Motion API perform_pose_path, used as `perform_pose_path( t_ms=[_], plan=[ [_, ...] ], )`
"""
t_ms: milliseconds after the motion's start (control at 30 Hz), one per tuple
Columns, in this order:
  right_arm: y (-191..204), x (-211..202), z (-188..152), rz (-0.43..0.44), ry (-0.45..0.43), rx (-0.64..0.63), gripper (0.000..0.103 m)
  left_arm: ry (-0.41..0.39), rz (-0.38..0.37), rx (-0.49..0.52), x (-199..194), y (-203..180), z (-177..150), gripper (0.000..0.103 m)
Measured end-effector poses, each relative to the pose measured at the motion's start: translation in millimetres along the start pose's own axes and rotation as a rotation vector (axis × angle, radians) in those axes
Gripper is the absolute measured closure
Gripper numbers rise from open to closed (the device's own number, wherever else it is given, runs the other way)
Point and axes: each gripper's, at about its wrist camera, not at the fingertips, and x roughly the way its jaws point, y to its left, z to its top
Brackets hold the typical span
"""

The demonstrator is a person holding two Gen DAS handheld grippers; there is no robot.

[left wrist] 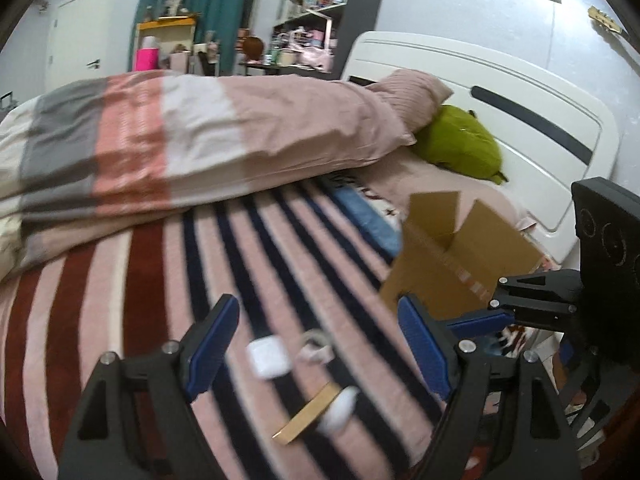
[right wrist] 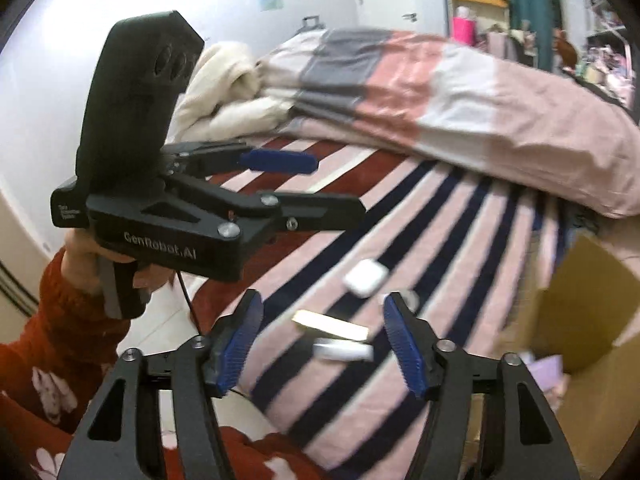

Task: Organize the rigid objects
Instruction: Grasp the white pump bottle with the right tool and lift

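Several small items lie on the striped blanket [left wrist: 280, 240]. Among them are a white square case [left wrist: 268, 358] [right wrist: 366, 277], a gold bar [left wrist: 308, 414] [right wrist: 330, 326] and a white tube [left wrist: 340, 408] [right wrist: 344, 351] beside the bar. A small clear ring-like piece [left wrist: 316, 346] is too blurred to identify. My left gripper [left wrist: 316, 320] [right wrist: 340, 186] hovers open above them, with nothing between its blue pads. My right gripper [right wrist: 323, 304] [left wrist: 480, 304] is also open and empty, with the bar and tube lying below its gap. An open cardboard box [left wrist: 460, 256] [right wrist: 580, 300] stands on the bed to the right.
A folded pink, white and grey duvet [left wrist: 200, 140] is heaped across the far side of the bed. A green cushion [left wrist: 460, 144] rests by the white headboard [left wrist: 520, 100]. A person's hand in a red floral sleeve [right wrist: 60, 320] holds the left gripper. Cluttered shelves stand beyond the bed.
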Motion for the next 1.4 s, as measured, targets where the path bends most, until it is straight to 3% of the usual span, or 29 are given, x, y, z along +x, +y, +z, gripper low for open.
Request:
perform_pose_path(
  t_ms=[133, 233, 333, 500, 633, 667, 700, 933, 1067, 1133, 1200, 1267, 1300, 1400],
  plan=[
    [3, 43, -17, -0.021, 0.084, 0.007, 0.032, 0.01, 0.013, -0.012, -3, 23, -28, 0.024],
    [-2, 75, -39, -0.098, 0.144, 0.006, 0.024, 0.017, 0.012, -0.021, -2, 34, -46, 0.024],
    [-9, 104, -55, -0.13, 0.216, 0.016, 0.024, 0.032, -0.003, -0.031, -1, 41, -62, 0.024],
    [-24, 126, -61, -0.16, 0.257, 0.061, 0.024, 0.055, -0.01, -0.045, 4, 45, -77, 0.024],
    [-26, 132, -58, -0.151, 0.262, 0.073, 0.026, 0.072, -0.014, -0.059, 7, 48, -83, 0.024],
    [-26, 130, -58, -0.157, 0.255, 0.071, 0.041, 0.077, -0.016, -0.062, 8, 48, -84, 0.024],
    [-26, 130, -56, -0.158, 0.257, 0.068, 0.044, 0.079, -0.021, -0.064, 9, 48, -84, 0.024],
    [-16, 105, -40, -0.136, 0.198, 0.03, 0.044, 0.099, -0.104, -0.053, 14, 33, -75, 0.024],
    [-1, 71, -24, -0.121, 0.111, -0.028, 0.044, 0.11, -0.227, -0.042, 20, 10, -57, 0.024],
    [4, 50, -13, -0.123, 0.054, -0.052, 0.044, 0.107, -0.276, -0.031, 20, -1, -47, 0.031],
    [7, 28, -5, -0.135, -0.004, -0.071, 0.045, 0.101, -0.322, -0.005, 20, -14, -32, 0.05],
    [6, 12, 3, -0.159, -0.044, -0.089, 0.044, 0.087, -0.364, 0.001, 20, -22, -19, 0.062],
    [4, 3, 4, -0.176, -0.063, -0.105, 0.044, 0.085, -0.382, 0.002, 20, -25, -13, 0.073],
    [-4, -14, 8, -0.221, -0.091, -0.112, 0.044, 0.075, -0.38, 0.051, 24, -44, 6, 0.08]
  ],
)
